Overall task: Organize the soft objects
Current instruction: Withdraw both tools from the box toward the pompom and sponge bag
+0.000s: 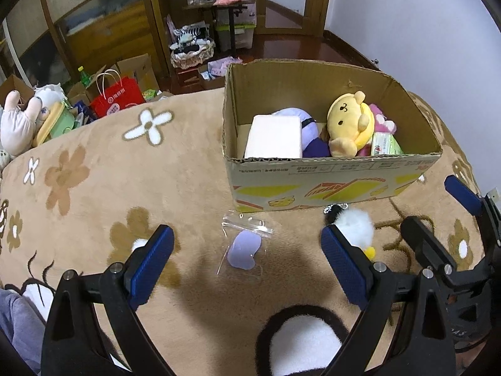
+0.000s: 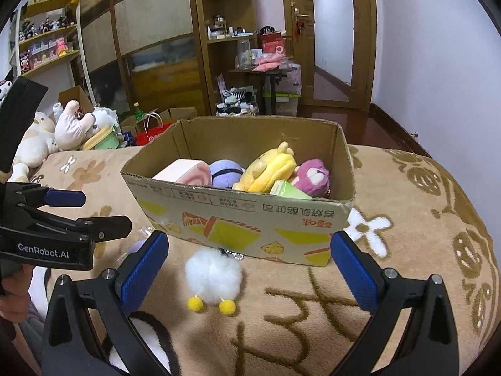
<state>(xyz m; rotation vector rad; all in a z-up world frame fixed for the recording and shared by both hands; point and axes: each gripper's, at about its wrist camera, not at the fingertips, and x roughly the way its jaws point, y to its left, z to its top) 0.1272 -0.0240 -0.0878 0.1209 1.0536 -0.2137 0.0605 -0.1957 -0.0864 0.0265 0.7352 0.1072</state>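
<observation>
A cardboard box (image 1: 328,175) (image 2: 250,216) stands on the tan flowered blanket and holds a yellow plush (image 1: 347,122) (image 2: 269,169), a purple plush (image 1: 305,128), a pink plush (image 2: 313,177), a white-pink roll cushion (image 2: 184,172) and a green tissue pack (image 1: 385,145). A white fluffy keychain with yellow feet (image 2: 213,277) (image 1: 357,228) lies in front of the box, between my open right gripper's (image 2: 247,269) fingers. A clear bag with a lilac puff (image 1: 244,247) lies between my open left gripper's (image 1: 247,260) fingers. Both are empty.
Plush toys (image 2: 75,125) and a red paper bag (image 1: 117,97) lie at the blanket's far left edge. Shelves, a small table and a basket stand behind. The right gripper shows at the right of the left wrist view (image 1: 451,219).
</observation>
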